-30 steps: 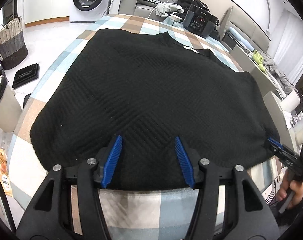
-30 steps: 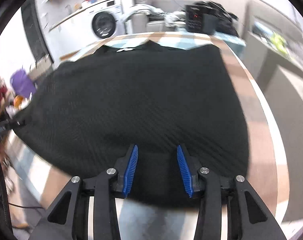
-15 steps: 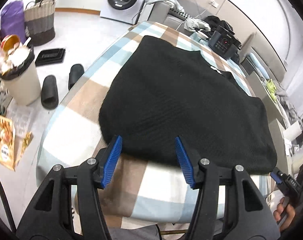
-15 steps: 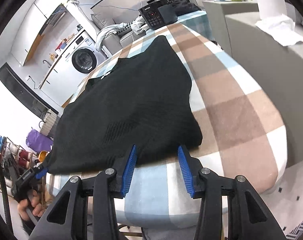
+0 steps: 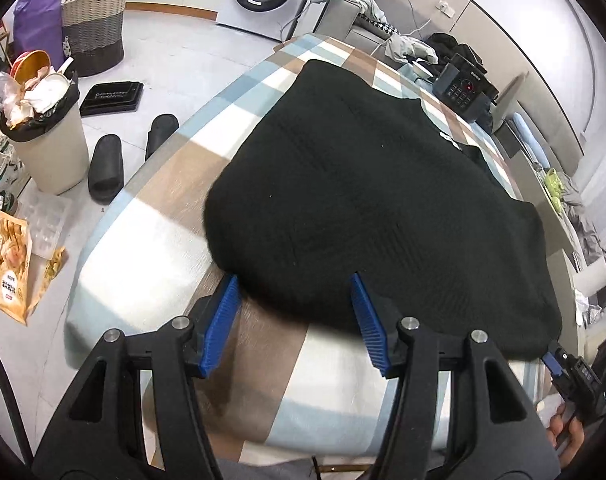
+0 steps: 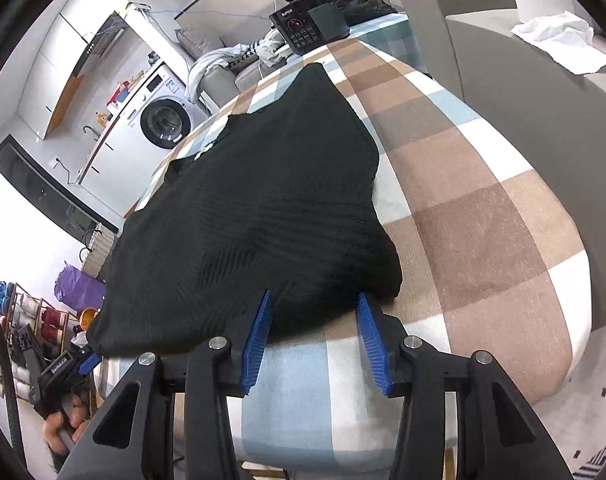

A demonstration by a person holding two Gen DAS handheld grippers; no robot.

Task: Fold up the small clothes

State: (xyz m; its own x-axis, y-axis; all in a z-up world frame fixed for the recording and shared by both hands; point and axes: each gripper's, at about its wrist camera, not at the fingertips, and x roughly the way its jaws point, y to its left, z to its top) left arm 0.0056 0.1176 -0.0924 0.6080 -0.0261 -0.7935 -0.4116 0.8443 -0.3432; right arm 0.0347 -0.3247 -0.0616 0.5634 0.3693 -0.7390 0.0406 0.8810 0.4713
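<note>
A black knit sweater (image 5: 363, 184) lies flat on the checked tablecloth of a table (image 5: 151, 232). My left gripper (image 5: 294, 278) stands open at the sweater's near left corner. The hem lies loose between its blue pads, and they do not press it. In the right wrist view the sweater (image 6: 263, 200) stretches away from my right gripper (image 6: 313, 294), which is at the near right corner. Its jaws are opening, with the hem between the tips but not pinched. Each gripper also shows at the far corner in the other's view, the right gripper (image 5: 559, 360) and the left gripper (image 6: 83, 362), each held by a hand.
A black appliance (image 5: 461, 88) sits at the far end of the table (image 6: 483, 220). On the floor to the left are a full bin (image 5: 43, 136), slippers (image 5: 107, 164) and a woven basket (image 5: 93, 28). A grey sofa (image 6: 543, 80) with a white cloth stands close on the right.
Both grippers have drawn back off the sweater toward its near corners and rolled outward. The right gripper's jaws stand wider than before.
</note>
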